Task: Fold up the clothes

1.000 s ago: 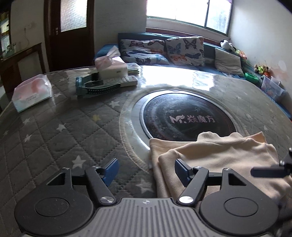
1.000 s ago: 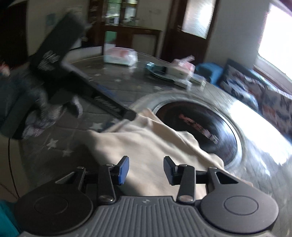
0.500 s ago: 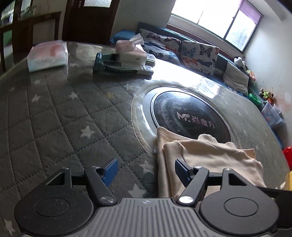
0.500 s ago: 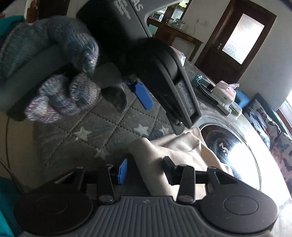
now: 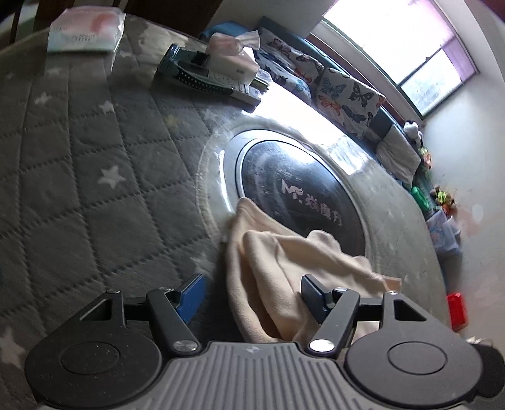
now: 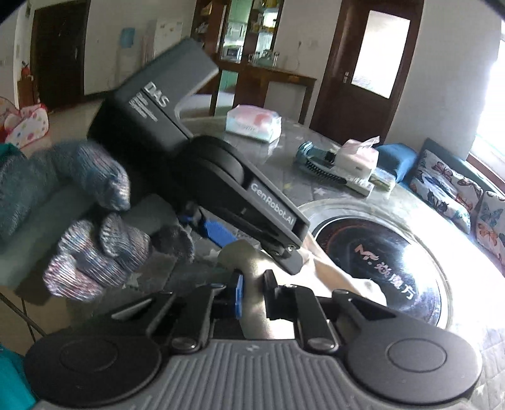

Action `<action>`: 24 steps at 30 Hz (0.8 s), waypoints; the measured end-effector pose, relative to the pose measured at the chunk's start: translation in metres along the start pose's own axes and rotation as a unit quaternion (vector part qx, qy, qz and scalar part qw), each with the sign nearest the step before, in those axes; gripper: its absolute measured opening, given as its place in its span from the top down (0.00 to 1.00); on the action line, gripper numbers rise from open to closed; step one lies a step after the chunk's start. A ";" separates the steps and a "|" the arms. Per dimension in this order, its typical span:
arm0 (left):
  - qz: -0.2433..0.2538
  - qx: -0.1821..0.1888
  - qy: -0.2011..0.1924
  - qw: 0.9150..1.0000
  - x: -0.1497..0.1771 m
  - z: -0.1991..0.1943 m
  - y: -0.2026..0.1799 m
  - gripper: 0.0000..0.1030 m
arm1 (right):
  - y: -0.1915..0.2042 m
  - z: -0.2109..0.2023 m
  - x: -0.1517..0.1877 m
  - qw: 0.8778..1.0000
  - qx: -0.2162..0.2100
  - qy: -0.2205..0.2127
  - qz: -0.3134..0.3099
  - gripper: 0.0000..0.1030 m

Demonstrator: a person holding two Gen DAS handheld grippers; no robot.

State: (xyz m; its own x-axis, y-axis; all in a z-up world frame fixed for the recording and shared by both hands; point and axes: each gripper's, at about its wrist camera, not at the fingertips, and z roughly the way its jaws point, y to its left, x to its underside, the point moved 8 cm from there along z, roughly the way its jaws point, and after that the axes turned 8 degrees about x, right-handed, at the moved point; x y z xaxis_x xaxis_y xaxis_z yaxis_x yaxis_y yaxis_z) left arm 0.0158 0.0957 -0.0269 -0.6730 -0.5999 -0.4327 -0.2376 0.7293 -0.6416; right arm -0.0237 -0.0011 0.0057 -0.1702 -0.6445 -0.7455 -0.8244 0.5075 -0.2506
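Now the cream garment [image 5: 284, 268] is lying folded on the quilted table [image 5: 79, 195], its long axis running from the dark glass disc [image 5: 303, 189] back toward the left gripper [image 5: 249, 293], whose jaws are gaping wide astride its near edge. Beside it, the right gripper [image 6: 254, 291] is pinching a raised fold of cloth, while open quilt is stretching away from the disc toward the tissue pack [image 5: 85, 30].

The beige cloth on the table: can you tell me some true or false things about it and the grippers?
1. The right hand-held gripper is shut on the beige cloth. True.
2. The left hand-held gripper is shut. False: its jaws stand wide open with cloth between them.
3. The cloth covers the whole black round plate. False: it overlaps only the near edge.
4. A tissue box sits at the far side of the table. True.
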 end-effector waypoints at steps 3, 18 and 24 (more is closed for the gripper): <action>-0.032 0.016 0.010 0.999 0.003 0.007 -0.002 0.45 | -0.003 -0.005 0.000 1.000 -0.003 -0.006 0.007 0.89; -0.082 0.032 0.015 0.996 0.008 0.021 -0.003 0.83 | -0.025 -0.019 0.014 0.999 0.005 0.002 0.036 0.80; -0.051 0.021 0.015 0.998 0.008 0.021 -0.006 0.83 | -0.089 -0.027 0.041 0.992 0.088 0.033 0.087 0.78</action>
State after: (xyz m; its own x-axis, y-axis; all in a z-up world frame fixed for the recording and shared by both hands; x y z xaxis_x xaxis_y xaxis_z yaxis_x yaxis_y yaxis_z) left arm 0.0266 0.0789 -0.0398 -0.6670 -0.6606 -0.3446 -0.2780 0.6498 -0.7074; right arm 0.0284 -0.0879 0.0139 -0.3423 -0.5710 -0.7462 -0.6728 0.7033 -0.2296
